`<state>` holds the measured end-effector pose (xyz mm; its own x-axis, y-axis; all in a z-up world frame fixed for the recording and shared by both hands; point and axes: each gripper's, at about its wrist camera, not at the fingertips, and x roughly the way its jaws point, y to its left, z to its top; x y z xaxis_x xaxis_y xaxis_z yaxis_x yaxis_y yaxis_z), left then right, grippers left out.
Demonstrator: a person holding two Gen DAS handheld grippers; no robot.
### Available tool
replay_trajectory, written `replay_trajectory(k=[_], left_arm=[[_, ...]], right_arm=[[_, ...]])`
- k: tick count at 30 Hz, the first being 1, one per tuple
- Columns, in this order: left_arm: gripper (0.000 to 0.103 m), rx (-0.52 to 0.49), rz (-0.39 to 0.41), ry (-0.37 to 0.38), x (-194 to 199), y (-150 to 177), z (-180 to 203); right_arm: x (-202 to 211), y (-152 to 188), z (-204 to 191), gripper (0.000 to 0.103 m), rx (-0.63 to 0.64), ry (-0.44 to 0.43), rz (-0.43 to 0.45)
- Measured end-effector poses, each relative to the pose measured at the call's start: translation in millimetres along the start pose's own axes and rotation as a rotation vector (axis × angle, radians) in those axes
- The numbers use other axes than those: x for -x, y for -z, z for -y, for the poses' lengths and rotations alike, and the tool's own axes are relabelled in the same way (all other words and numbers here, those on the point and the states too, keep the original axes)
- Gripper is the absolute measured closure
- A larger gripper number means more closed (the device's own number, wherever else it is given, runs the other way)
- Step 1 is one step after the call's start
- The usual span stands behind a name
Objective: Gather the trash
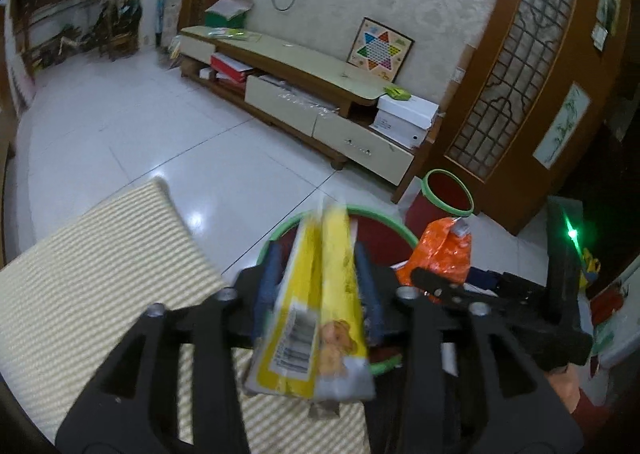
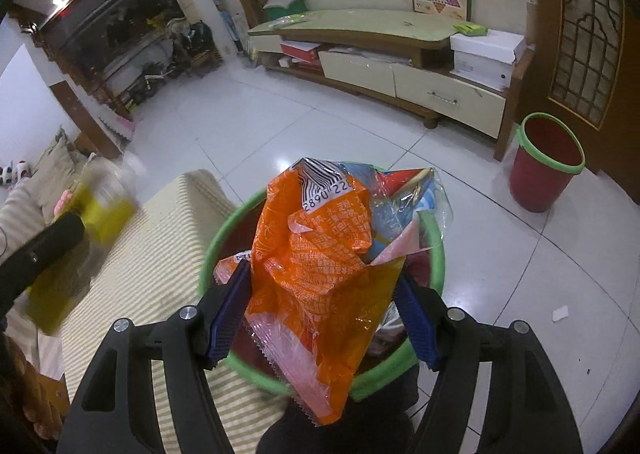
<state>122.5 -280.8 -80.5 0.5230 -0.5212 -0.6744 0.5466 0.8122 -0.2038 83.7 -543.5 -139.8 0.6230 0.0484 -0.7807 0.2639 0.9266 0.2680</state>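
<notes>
My left gripper (image 1: pixel 316 270) is shut on a yellow snack wrapper (image 1: pixel 316 326), held upright and blurred above the near red bin with a green rim (image 1: pixel 384 221). My right gripper (image 2: pixel 324 302) has its jaws fairly wide but pinches an orange snack wrapper (image 2: pixel 316 266) with clear plastic bits (image 2: pixel 404 197), held over the same bin (image 2: pixel 224 238). In the left wrist view the orange wrapper (image 1: pixel 444 250) and right gripper sit just to the right. In the right wrist view the yellow wrapper (image 2: pixel 104 205) is blurred at the left.
A striped beige mat (image 1: pixel 104 266) covers the surface beside the bin. A second red bin with green rim (image 2: pixel 544 165) stands on the white tile floor by the wooden partition. A low TV cabinet (image 2: pixel 384 45) lines the far wall. A white scrap (image 2: pixel 560 313) lies on the floor.
</notes>
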Motion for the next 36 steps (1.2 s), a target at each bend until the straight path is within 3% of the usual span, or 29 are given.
replay_trajectory(k=[1,2,8,12,15,17,21,26,30,32,36], left_arm=[[0.036,-0.006,0.003,-0.002,-3.5,-1.8,1.8],[0.03,-0.007,0.014,-0.005,-3.4,-3.3,3.0],[0.012,0.024,0.066,-0.039,23.0,2.2,-8.0],[0.01,0.073,0.111,-0.066,52.8,12.5,-25.1],[0.006,0.101,0.162,-0.125,80.2,22.2,-40.2],[0.006,0.119,0.199,-0.168,98.1,26.5,-48.3],[0.005,0.137,0.248,-0.291,131.3,36.9,-64.5],[0.005,0.231,0.309,-0.354,169.8,53.7,-98.1],[0.005,0.247,0.294,-0.471,188.2,61.3,-121.1],[0.005,0.254,0.305,-0.487,194.0,65.3,-125.9],[0.005,0.297,0.314,-0.416,198.3,75.6,-137.2]], right_arm=[[-3.8,-1.7,1.3,0.03,0.0,-0.001,-0.007],[-6.7,-2.9,1.2,0.029,-0.002,0.011,-0.008],[9.3,-0.7,-12.9,0.021,0.001,0.04,0.057],[43.8,11.5,-42.0,0.015,0.064,0.05,0.17],[69.3,20.5,-66.8,0.006,0.102,0.046,0.267],[85.3,27.7,-85.7,0.007,0.125,0.043,0.323],[95.5,31.8,-110.5,0.007,0.141,0.014,0.324],[107.8,39.3,-133.6,0.007,0.174,-0.001,0.35],[111.9,43.9,-148.9,0.007,0.196,-0.027,0.359],[112.2,44.6,-154.8,0.007,0.187,-0.057,0.35],[119.5,45.8,-168.6,0.007,0.152,-0.038,0.396]])
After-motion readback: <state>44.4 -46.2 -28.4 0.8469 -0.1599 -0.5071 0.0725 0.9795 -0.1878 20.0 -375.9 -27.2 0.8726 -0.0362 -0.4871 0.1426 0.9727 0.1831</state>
